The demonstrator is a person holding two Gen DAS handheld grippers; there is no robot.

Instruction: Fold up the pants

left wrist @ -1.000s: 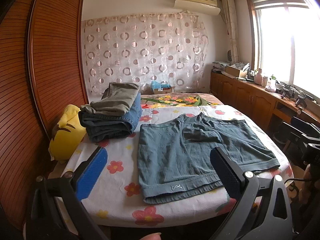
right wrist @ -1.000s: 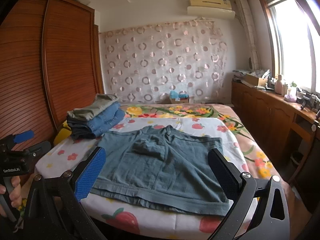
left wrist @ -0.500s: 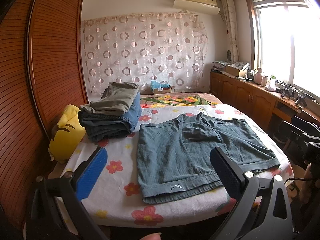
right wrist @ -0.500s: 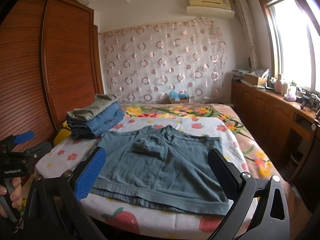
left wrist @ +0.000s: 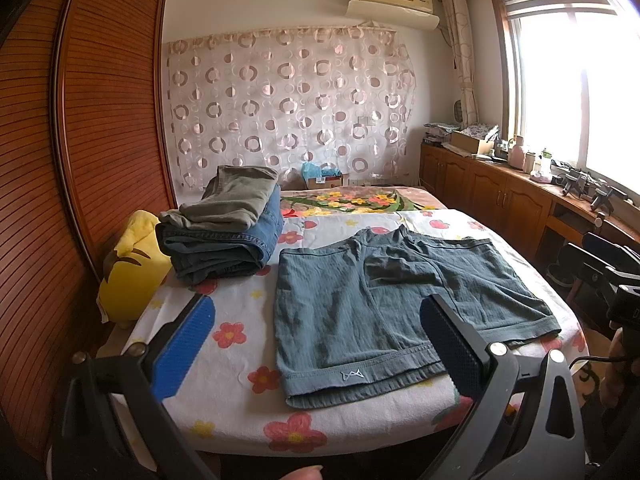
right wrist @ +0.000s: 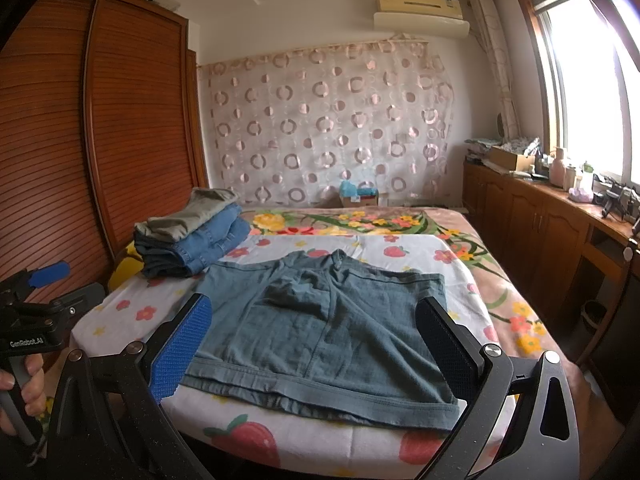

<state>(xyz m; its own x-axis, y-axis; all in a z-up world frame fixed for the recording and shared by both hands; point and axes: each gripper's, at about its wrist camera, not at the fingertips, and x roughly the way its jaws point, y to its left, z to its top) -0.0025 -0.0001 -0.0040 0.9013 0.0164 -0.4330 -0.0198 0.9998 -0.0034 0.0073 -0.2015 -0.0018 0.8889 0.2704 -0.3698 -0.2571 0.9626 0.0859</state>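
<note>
Holding: you have both tools up at the near edge of the bed (left wrist: 240, 364), short of the cloth; neither one touches anything
Left gripper (left wrist: 316, 344): released, jaws spread wide; its blue finger pad (left wrist: 182, 350) hangs over the flowered sheet, its black one (left wrist: 450, 344) over the near hem of the shorts; in the right wrist view you see it again at the far left (right wrist: 30, 308), your hand (right wrist: 18, 392) wrapped round its grey handle
Right gripper (right wrist: 314, 342): released too, nothing between the pads; the blue pad (right wrist: 180, 350) sits over the left near corner of the shorts, the black pad (right wrist: 448, 346) over the right near corner
Pants: the grey-blue shorts (left wrist: 396, 308) lie flat and spread out on the sheet, unfolded; the near hem is close to the bed's edge; a small wrinkled fold shows near the middle
Folded stack (left wrist: 224, 228): olive trousers on top of blue jeans, at the far left of the sheet, just beside the shorts but apart from them
Yellow cushion (left wrist: 128, 268): wedged between the stack and the slatted wardrobe (left wrist: 80, 184)
</note>
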